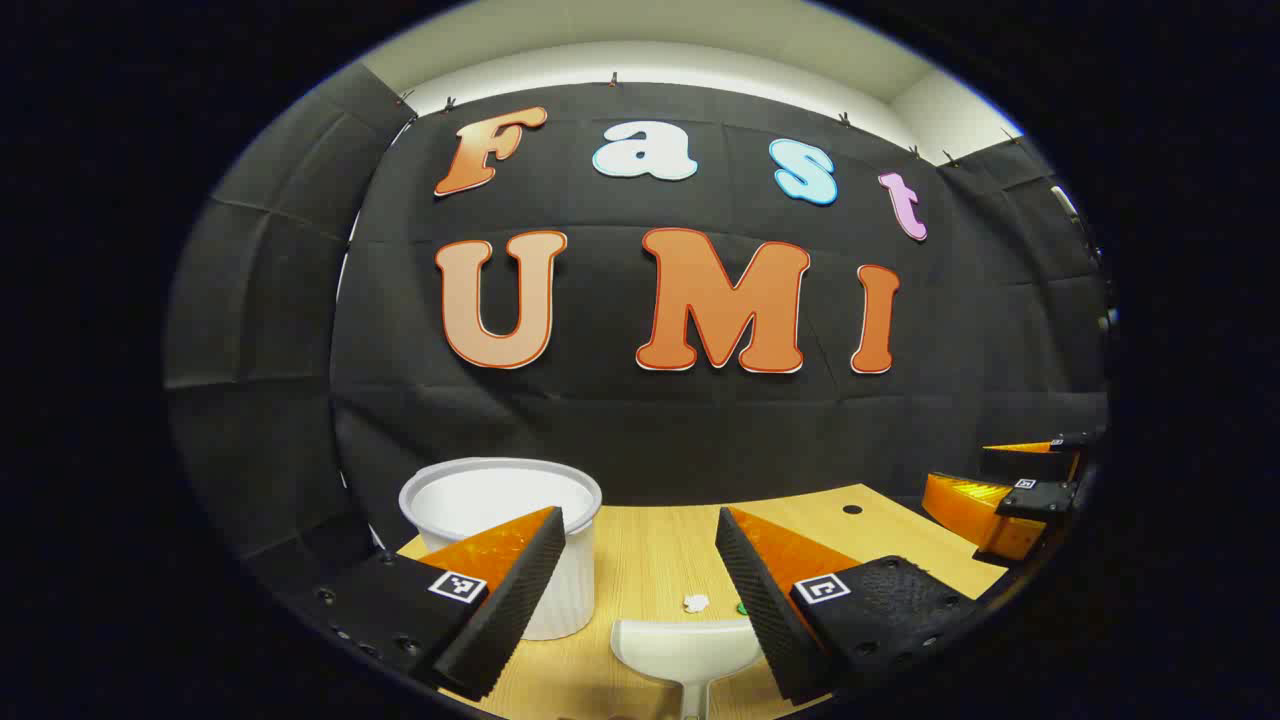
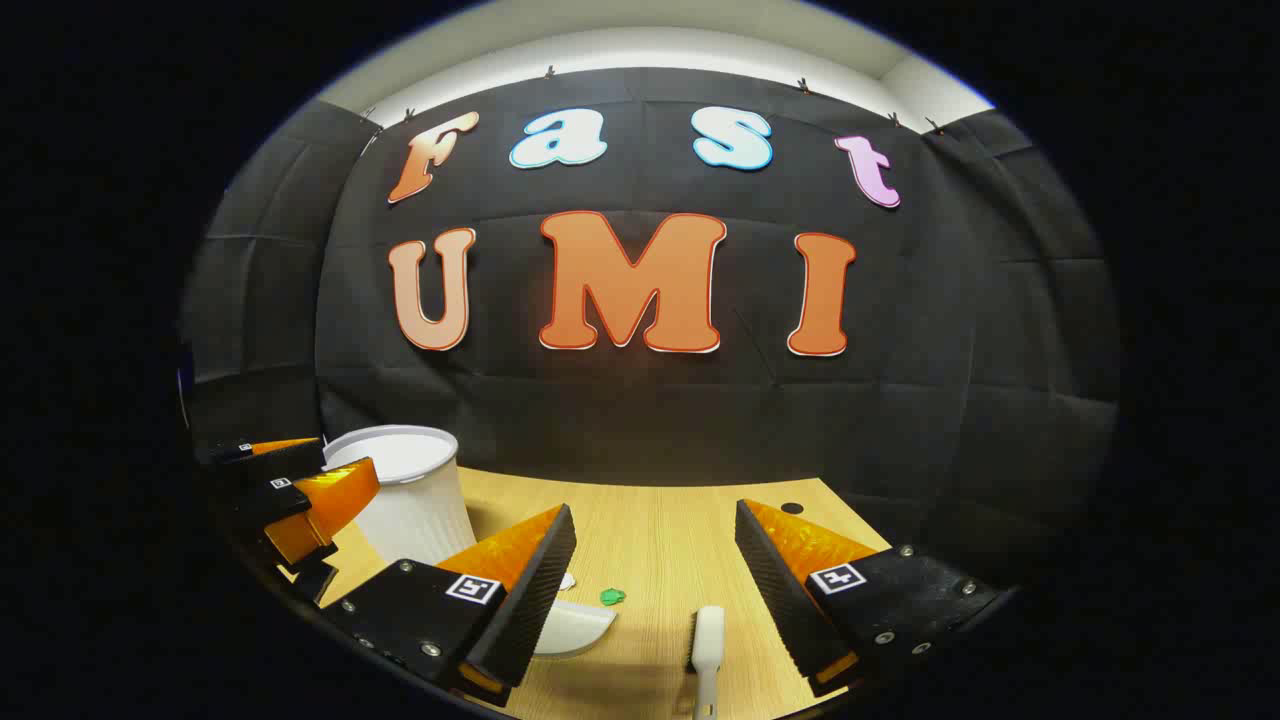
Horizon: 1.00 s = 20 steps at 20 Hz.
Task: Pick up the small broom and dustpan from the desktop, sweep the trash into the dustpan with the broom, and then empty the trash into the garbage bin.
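Left gripper view: dustpan (image 1: pixel 687 650) lies between left claw (image 1: pixel 640 600) fingers (spread wide).

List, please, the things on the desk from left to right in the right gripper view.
Left gripper → garbage bin → dustpan → green scrap of trash → small broom.

Wood-grain desktop (image 2: pixel 650 545) (matt); ribbed white plastic garbage bin (image 1: pixel 560 590); smooth glossy plastic dustpan (image 1: pixel 690 652).
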Available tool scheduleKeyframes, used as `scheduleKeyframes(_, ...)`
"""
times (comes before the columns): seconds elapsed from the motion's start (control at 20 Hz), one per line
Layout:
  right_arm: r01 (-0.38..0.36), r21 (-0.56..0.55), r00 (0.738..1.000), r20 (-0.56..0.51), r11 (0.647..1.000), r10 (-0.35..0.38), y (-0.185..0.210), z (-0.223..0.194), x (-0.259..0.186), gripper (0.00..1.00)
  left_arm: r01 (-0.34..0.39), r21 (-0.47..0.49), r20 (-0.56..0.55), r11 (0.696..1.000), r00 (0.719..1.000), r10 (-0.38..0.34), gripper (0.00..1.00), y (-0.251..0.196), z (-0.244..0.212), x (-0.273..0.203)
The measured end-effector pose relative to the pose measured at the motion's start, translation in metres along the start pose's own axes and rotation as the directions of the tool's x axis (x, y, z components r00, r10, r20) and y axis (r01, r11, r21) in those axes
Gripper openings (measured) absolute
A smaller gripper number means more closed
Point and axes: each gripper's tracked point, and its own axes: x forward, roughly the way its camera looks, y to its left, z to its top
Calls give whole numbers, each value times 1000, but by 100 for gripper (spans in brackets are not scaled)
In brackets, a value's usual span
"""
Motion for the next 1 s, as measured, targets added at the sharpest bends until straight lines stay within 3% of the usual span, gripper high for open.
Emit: scheduleKeyframes(1.0, -8, -5, 1000, -29, 1000, 8, 5, -4, 8, 96, 26, 12, -36, 1000, 999, -26, 95, 1, -16, 13)
